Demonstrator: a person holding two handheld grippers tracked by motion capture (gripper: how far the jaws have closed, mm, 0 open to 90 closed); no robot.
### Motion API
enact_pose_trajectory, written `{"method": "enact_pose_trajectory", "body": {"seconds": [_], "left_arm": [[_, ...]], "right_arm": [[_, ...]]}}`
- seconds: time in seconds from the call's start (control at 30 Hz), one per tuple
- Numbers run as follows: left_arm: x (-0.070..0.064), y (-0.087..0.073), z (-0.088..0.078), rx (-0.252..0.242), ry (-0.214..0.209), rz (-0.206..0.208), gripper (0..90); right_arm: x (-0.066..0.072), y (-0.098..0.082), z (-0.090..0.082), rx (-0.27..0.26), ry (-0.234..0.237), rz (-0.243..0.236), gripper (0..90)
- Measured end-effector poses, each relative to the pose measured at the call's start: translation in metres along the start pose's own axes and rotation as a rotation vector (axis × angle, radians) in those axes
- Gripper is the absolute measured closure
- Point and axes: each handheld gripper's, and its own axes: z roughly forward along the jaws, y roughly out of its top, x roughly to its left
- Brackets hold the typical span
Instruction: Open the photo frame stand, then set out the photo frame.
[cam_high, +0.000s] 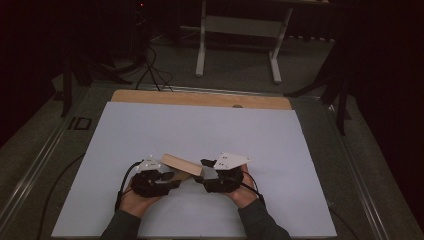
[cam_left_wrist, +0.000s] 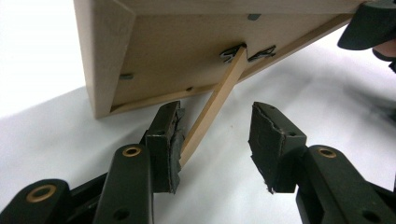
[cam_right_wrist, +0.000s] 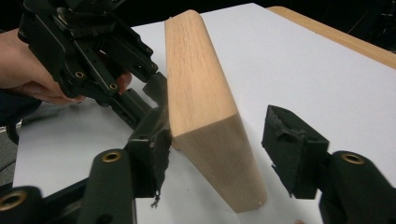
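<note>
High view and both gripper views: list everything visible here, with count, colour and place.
wooden picture frame: one, light wood, tilted between the two grippers at the near middle of the board
frame stand: one, thin light wood strip, hinged to the frame's back, between the left jaws
white board: one, white, covers the tabletop
wooden table: one, tan, edge shows at the far side
white frame legs: one set, white, on the floor beyond the table
left gripper: one, black, jaws open around the stand
right gripper: one, black, jaws open around the frame's edge
hands: two, near edge
</note>
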Motion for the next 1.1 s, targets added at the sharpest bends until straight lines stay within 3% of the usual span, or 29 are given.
{"method": "enact_pose_trajectory", "body": {"seconds": [0.27, 0.7, 1.1], "left_arm": [[0.002, -0.004, -0.007, -0.008, 0.009, -0.014, 54.3], [0.001, -0.003, -0.011, -0.019, 0.038, 0.008, 54.7], [0.001, -0.002, -0.018, -0.052, 0.059, 0.024, 55.7]], "right_arm": [[0.002, 0.005, -0.005, -0.019, -0.011, -0.001, 37.3], [0.0, 0.01, -0.016, -0.068, -0.011, 0.017, 38.6], [-0.009, 0.014, -0.032, -0.134, -0.066, 0.04, 40.5]]}}
